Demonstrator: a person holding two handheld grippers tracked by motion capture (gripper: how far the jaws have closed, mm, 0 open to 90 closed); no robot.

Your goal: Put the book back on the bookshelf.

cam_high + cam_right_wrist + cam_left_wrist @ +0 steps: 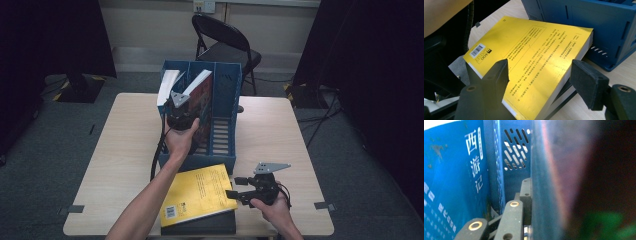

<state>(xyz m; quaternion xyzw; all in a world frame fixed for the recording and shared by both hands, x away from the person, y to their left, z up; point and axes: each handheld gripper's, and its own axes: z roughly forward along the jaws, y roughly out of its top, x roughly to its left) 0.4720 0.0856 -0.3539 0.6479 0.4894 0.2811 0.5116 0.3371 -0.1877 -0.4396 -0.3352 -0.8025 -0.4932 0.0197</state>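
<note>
left tongs (181,111) clenched on red book (200,95), in blue file rack (225,150) at 12 o'clock | right tongs (237,192) released, beside yellow book (200,192) at desk's (280,130) 6 o'clock

This looks like a lab or studio room set up for recording. Black curtains (45,40) hang on both sides, cables (320,117) trail over grey carpet (45,145), and tape marks (75,209) sit at the corners of a plain wooden bench (280,135). A folding chair (225,45) stands by a bare wall with a socket (204,6), and the bench carries a blue file rack (225,100) and books (200,195).
</note>
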